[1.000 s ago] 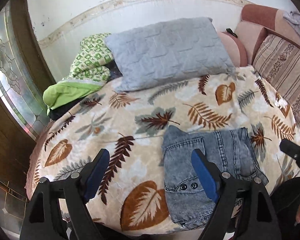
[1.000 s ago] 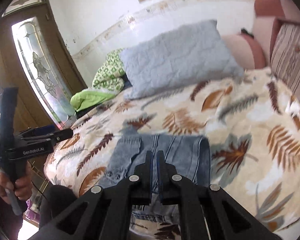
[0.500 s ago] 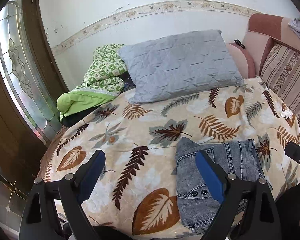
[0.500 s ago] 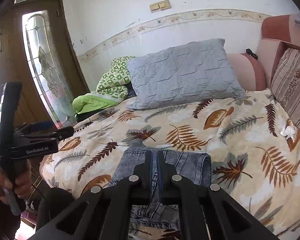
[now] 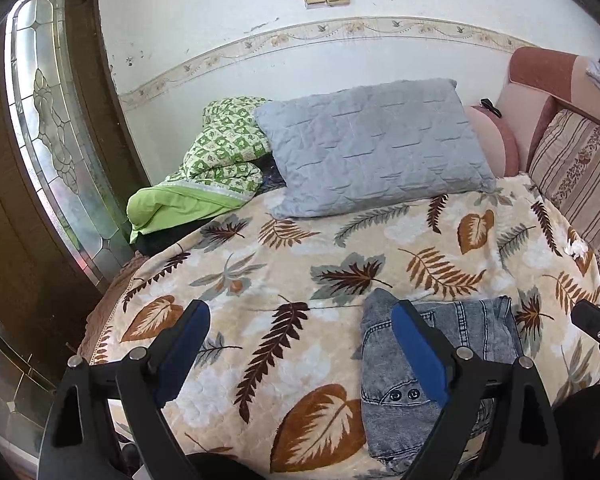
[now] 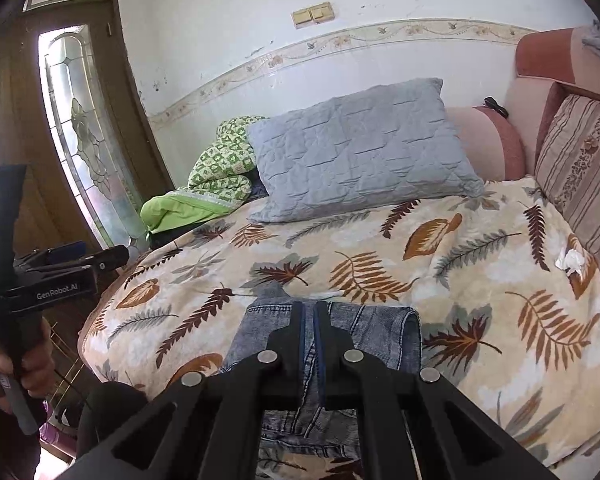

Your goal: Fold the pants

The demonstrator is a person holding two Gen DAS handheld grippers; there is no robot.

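The pants (image 5: pixel 432 364), a folded bundle of grey-blue denim, lie on the near edge of the bed, on the leaf-print blanket (image 5: pixel 300 264). In the left wrist view two dark buttons show on the part nearest the camera, and the far edge of the bundle runs straight across the blanket.

The left gripper (image 5: pixel 300 322) is held above the near edge of the bed with its blue-padded fingers (image 5: pixel 418 354) spread wide and nothing between them. Its right finger overlaps the pants in the picture, though it seems to float above the cloth rather than rest on it; the view is too flat to be sure. The right view shows this gripper (image 6: pixel 80 254) off to the left of the bed, held by a hand (image 6: pixel 18 368) on its handle.

The right gripper (image 6: pixel 308 312) has its fingers pressed together with only a thin slit between them. They point at the middle of the pants (image 6: pixel 340 328), and no cloth shows between them.

A grey pillow (image 5: pixel 376 148) leans at the head of the bed, against the wall. A green quilt (image 5: pixel 216 168) is bunched just beside it on the left. A striped cushion (image 5: pixel 580 176) stands along the right side.
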